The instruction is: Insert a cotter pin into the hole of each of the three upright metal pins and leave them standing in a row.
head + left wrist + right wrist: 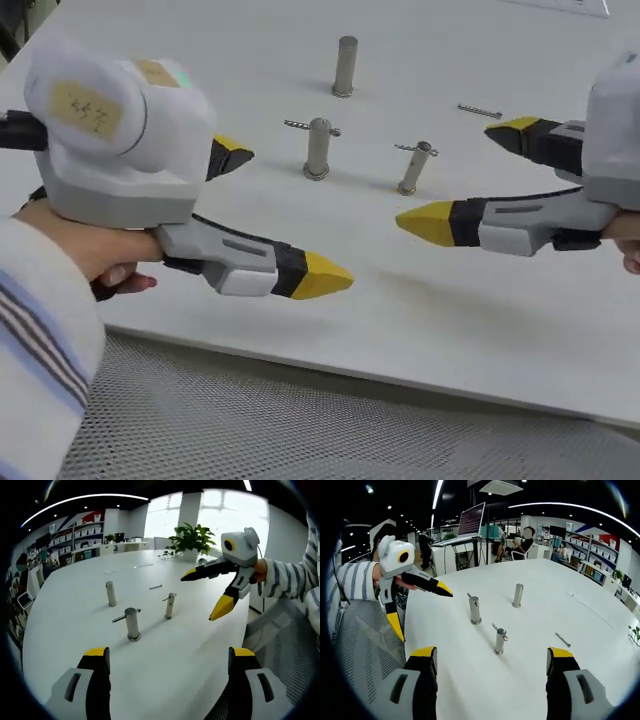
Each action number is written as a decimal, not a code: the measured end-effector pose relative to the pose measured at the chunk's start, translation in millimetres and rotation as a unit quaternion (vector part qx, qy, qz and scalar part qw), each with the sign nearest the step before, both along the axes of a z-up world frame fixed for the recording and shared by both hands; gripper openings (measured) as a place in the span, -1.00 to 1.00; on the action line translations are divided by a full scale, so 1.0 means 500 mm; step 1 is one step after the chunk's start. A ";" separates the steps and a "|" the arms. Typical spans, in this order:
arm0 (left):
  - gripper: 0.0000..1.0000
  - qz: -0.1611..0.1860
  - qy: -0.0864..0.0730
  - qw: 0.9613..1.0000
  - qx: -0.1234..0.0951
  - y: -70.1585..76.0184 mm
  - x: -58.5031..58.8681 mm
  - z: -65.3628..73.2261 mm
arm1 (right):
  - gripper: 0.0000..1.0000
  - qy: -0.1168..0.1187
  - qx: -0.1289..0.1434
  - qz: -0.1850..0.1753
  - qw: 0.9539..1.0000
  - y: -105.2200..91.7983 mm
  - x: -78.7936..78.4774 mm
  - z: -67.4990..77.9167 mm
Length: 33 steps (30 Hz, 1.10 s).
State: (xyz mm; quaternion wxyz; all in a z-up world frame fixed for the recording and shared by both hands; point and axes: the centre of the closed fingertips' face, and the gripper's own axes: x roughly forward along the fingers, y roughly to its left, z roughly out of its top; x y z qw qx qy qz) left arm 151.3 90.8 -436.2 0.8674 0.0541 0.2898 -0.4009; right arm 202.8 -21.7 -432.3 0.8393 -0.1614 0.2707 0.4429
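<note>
The white table (480, 330) carries three standing metal pins: the far pin (345, 66) bare, the middle pin (318, 148) and the right pin (415, 167) each with a cotter pin (296, 125). A loose cotter pin (479, 111) lies nearby.

I've got three metal pins upright: middle pin (318, 150) and right pin (414, 170) cottered, far pin (345, 66) bare, spare cotter pin (480, 111) lying loose.

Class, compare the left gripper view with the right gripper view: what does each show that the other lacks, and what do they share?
Left gripper view: a potted plant in the background, and the right gripper, fingers open. Right gripper view: a lit screen in the background, and the left gripper, fingers open. Shared: the white table, three standing metal pins, two carrying cotter pins, and one loose cotter pin.
</note>
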 end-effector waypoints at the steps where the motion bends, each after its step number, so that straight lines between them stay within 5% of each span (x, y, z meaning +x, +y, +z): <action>1: 0.95 0.000 -0.001 1.000 0.001 0.001 0.001 0.001 | 0.79 0.000 0.001 -0.005 1.000 -0.004 -0.001 0.002; 10: 0.95 0.016 -0.009 1.000 -0.006 0.009 0.011 0.016 | 0.94 0.032 0.063 -0.083 0.994 -0.021 -0.007 0.020; 19: 0.95 0.025 -0.015 0.999 -0.017 0.015 0.030 0.032 | 0.97 0.055 0.067 -0.102 0.991 -0.026 -0.033 0.014; 33: 0.90 0.013 -0.051 0.998 -0.016 0.012 0.122 0.083 | 0.97 0.057 0.091 -0.129 0.986 -0.033 -0.044 0.028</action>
